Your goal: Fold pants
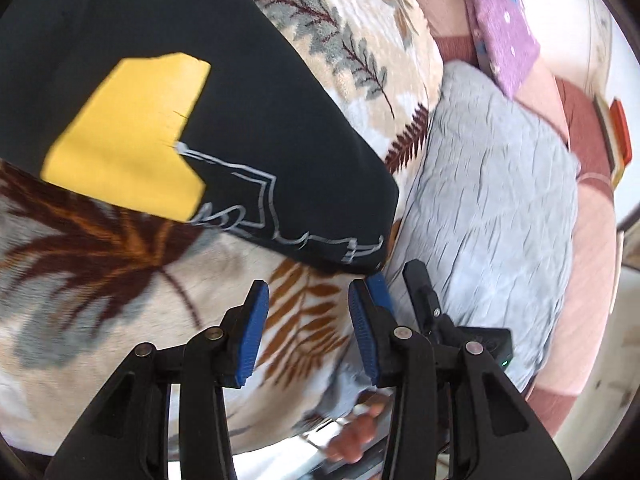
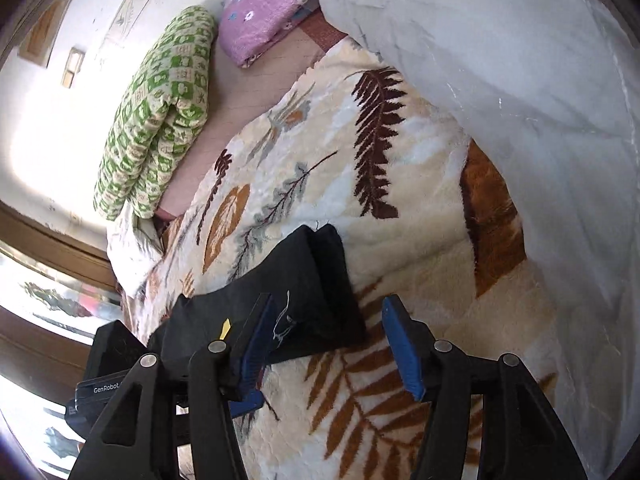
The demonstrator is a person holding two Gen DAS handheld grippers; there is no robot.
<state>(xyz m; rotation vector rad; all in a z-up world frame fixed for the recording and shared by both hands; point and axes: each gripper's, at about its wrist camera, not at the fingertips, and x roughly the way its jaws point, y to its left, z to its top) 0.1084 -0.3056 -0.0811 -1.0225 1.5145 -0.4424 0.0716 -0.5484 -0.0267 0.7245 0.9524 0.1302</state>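
Black pants (image 1: 248, 92) with a yellow patch (image 1: 128, 132) and white line print lie folded on a leaf-patterned blanket (image 1: 80, 280). My left gripper (image 1: 308, 292) is open and empty, just below the pants' near corner, above the blanket. In the right wrist view the pants (image 2: 304, 276) lie as a folded black bundle on the blanket (image 2: 400, 240). My right gripper (image 2: 328, 308) is open and empty; its left finger lies against the pants' near end. The other gripper (image 2: 108, 364) shows at lower left.
A pale grey quilt (image 1: 492, 216) lies right of the pants and also shows in the right wrist view (image 2: 520, 80). A purple folded blanket (image 2: 268, 8) and a green patterned quilt (image 2: 160, 108) sit at the bed's far side. A window (image 2: 48, 292) is at left.
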